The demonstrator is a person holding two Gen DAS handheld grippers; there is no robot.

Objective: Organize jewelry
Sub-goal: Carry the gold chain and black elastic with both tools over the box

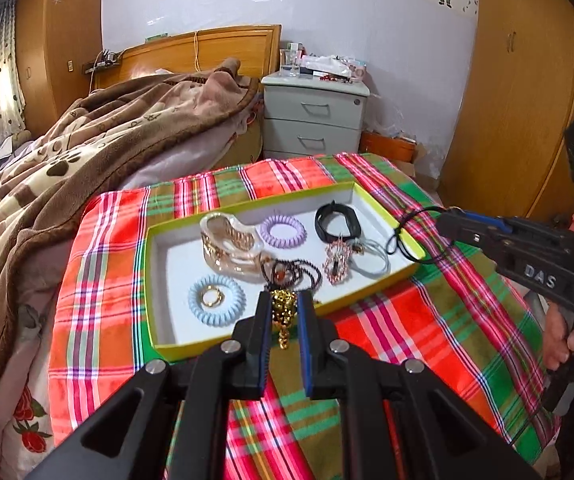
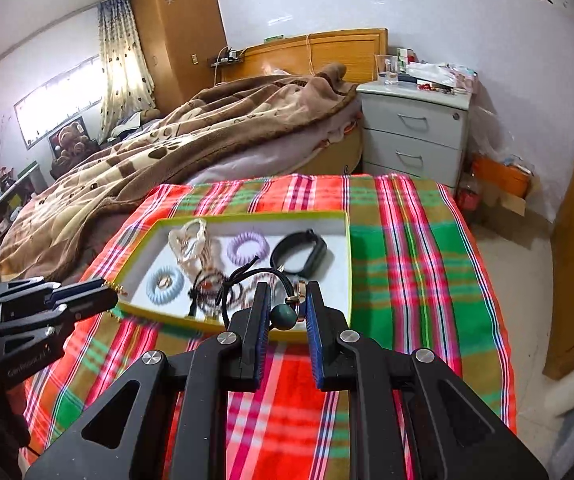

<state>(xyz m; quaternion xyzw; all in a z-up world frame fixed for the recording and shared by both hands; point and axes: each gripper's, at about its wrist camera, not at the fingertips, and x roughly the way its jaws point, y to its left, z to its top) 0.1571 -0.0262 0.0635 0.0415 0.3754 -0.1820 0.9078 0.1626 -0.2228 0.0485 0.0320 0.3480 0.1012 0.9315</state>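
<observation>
A white tray with a yellow-green rim lies on the plaid cloth. It holds a purple coil tie, a blue coil tie with a gold ring inside, a black band, a clear and gold bangle, dark beads and a pink beaded piece. My left gripper is shut on a gold chain, above the tray's near edge. My right gripper is shut on a black hair tie with a green bead, above the tray's right end.
The plaid cloth covers the surface under the tray. A bed with a brown blanket lies to the left, a grey bedside cabinet behind, wooden wardrobes to the right. A hand grasps the right gripper's handle.
</observation>
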